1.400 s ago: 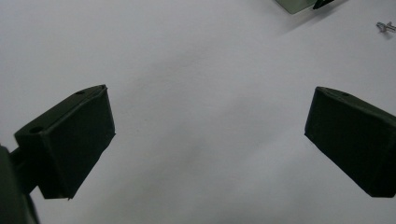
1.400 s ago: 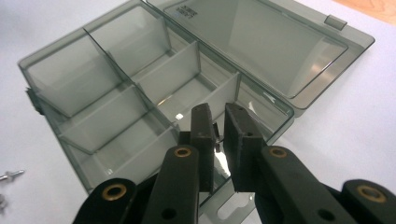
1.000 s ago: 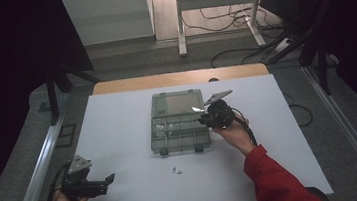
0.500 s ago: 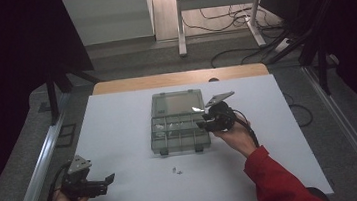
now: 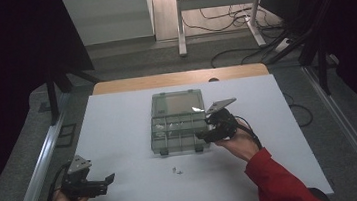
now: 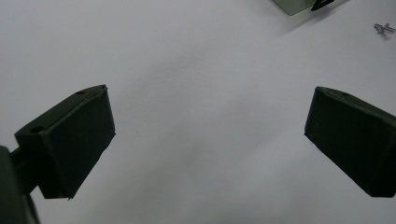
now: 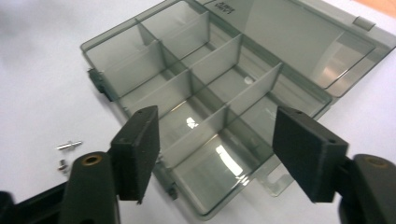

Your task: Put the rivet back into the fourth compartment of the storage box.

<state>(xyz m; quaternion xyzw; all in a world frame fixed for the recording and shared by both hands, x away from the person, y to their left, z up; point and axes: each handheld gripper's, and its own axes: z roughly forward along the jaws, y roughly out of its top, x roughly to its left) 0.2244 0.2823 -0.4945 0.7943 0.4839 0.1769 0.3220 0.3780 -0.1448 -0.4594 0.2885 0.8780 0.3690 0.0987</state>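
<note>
The right gripper point(image 5: 201, 136) hovers wide open, empty, at the organiser box point(image 5: 177, 120) (lid open). Left gripper point(image 5: 108, 180) likewise gapes empty. Best to approach the small screws point(image 5: 177, 170) low and slowly.

Open grey compartment box point(image 5: 177, 120) mid-table; perhaps two rivets point(image 5: 177, 170) nearby.

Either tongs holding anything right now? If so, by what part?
Nothing held. Left tongs open over bare table; right tongs open above the organizer box, not touching it.

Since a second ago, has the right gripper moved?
No. In the high view the right gripper sits at the same spot by the organizer box's near right corner.
</note>
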